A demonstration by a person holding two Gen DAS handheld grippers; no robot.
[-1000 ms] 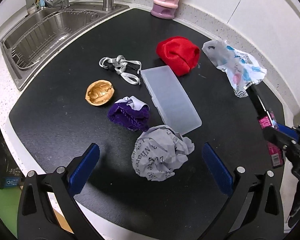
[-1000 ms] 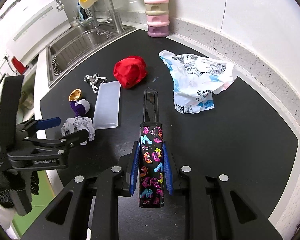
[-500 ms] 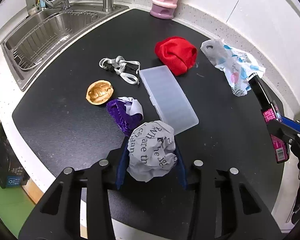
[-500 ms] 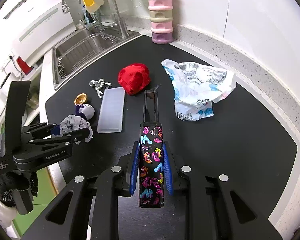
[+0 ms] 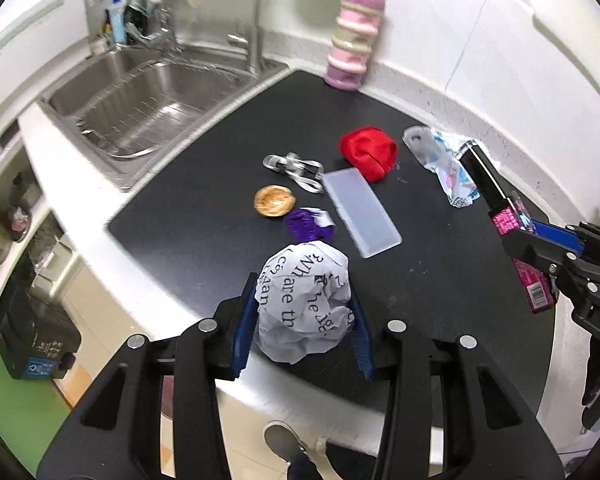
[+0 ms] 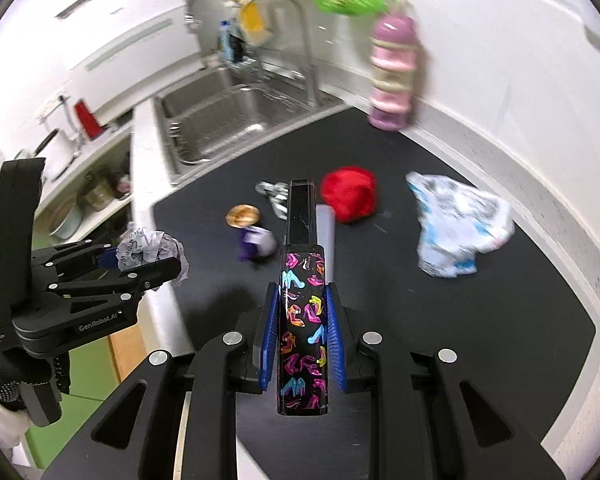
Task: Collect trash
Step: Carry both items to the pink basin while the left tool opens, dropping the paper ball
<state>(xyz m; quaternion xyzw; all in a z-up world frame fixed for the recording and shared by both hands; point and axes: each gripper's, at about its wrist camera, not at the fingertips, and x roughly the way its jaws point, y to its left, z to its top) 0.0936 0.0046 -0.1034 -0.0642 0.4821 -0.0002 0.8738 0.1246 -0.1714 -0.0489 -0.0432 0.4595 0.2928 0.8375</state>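
Note:
My left gripper (image 5: 303,312) is shut on a crumpled ball of printed grey paper (image 5: 304,300), held above the near edge of the black counter (image 5: 204,208). That paper ball (image 6: 152,248) and the left gripper (image 6: 140,264) also show at the left of the right wrist view. My right gripper (image 6: 302,340) is shut on a long black box printed with coloured shoes (image 6: 303,312), lifted over the counter; the same box (image 5: 500,208) appears at the right in the left wrist view. A crumpled white plastic bag (image 6: 460,228) lies on the counter, far right.
On the counter lie a red cloth (image 5: 368,152), a clear plastic lid (image 5: 360,212), a purple wrapper (image 5: 310,224), a golden shell dish (image 5: 274,200) and a grey strap (image 5: 296,168). A steel sink (image 5: 148,96) is at the back left, a pink stacked container (image 5: 352,52) by the wall. A shoe (image 5: 284,440) shows on the floor below.
The left jaws closed on the paper ball and lifted it off the counter toward the near edge. The right gripper rose with the shoe-print box still in it.

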